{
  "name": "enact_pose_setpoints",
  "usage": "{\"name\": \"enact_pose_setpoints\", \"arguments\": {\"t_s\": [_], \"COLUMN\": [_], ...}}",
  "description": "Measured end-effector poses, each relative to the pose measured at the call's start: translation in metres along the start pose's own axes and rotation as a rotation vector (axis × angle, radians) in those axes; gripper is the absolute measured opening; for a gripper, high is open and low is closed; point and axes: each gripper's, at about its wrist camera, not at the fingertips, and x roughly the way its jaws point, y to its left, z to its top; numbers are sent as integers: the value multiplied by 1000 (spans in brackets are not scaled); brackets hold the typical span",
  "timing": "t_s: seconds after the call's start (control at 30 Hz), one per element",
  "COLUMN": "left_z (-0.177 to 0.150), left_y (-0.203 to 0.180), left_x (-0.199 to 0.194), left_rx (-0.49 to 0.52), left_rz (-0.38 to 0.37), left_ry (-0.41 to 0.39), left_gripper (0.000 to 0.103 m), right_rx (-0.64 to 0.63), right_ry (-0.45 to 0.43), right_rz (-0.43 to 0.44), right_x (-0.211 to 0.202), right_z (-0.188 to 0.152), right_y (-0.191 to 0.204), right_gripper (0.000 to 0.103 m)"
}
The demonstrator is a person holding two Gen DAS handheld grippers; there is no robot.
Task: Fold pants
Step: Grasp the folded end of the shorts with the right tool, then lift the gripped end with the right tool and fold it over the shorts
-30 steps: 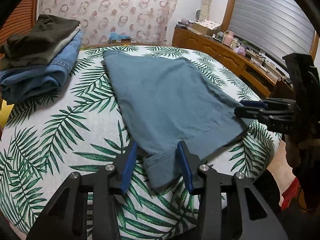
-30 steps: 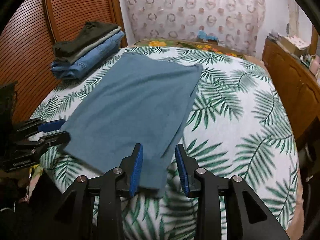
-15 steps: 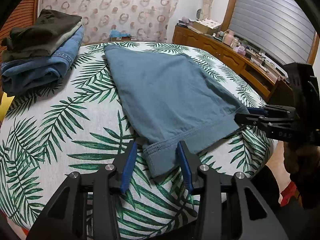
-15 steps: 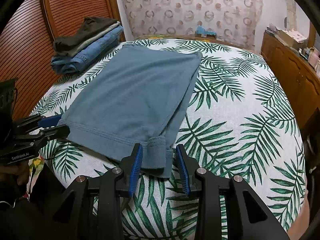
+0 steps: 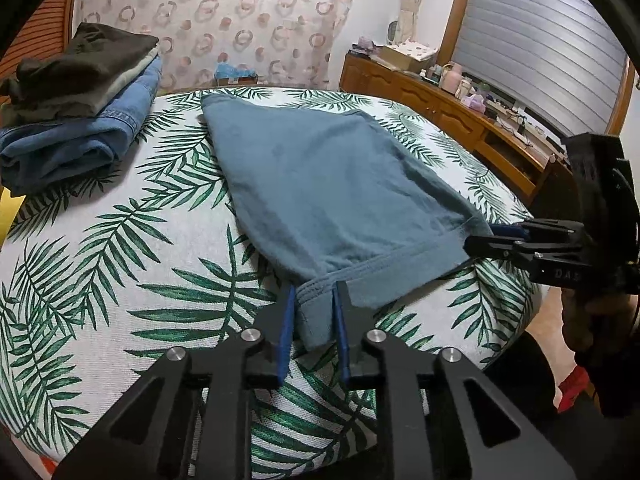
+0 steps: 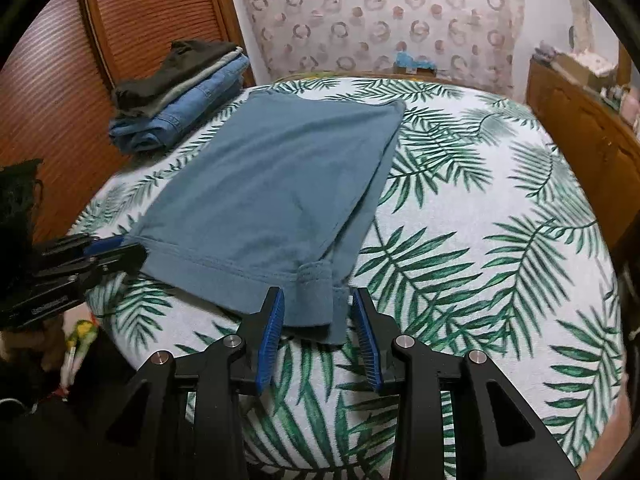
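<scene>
A stack of folded clothes (image 5: 76, 92) sits at the left of the leaf-print bed (image 5: 100, 256). The blue-grey pants (image 5: 320, 184) lie flat in the middle. The left gripper (image 5: 314, 320) is clamped on their near-left hem corner. The right gripper (image 6: 318, 322) straddles the near-right corner, jaws apart.

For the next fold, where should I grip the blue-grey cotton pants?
Grip the blue-grey cotton pants at the stitched hem's two near corners, from the bed's near edge. The hem hangs past the edge, so the left gripper and right gripper can straddle it.
</scene>
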Motion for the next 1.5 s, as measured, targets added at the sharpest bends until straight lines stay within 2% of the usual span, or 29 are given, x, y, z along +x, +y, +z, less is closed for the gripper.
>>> {"name": "enact_pose_setpoints", "arguments": {"t_s": [0.13,0.27,0.43,0.57,0.77,1.23,1.5], "left_z": [1,3,9,17,27,34,34], "left_y": [-1,-4,-6,-8,-13,-21,-17], "left_x": [-3,-11,-29,-46,-66,-89,-81], "left_rx": [-1,-1,-5,-1,16,40,34], "left_rz": [-15,-33,-54,-67,-79,-89,-82], "left_ry": [-13,-39,-85,-126,-173,-223,-208], "left_gripper": [14,12,12,12,12,12,12], "right_rx": [8,18,26,54,40,-11,-33], "right_ry": [2,-12,-42,-78,-120,-196,-197], "right_rz": [30,56,80,148,153,139,112], "right_x": [-1,-5,-13,-27,-45,-81,-78], "right_z": [0,0,-1,0,2,4,6], "right_y": [-3,-4,-3,-7,-5,2,3], "right_gripper": [17,11,10,10,10,10,10]}}
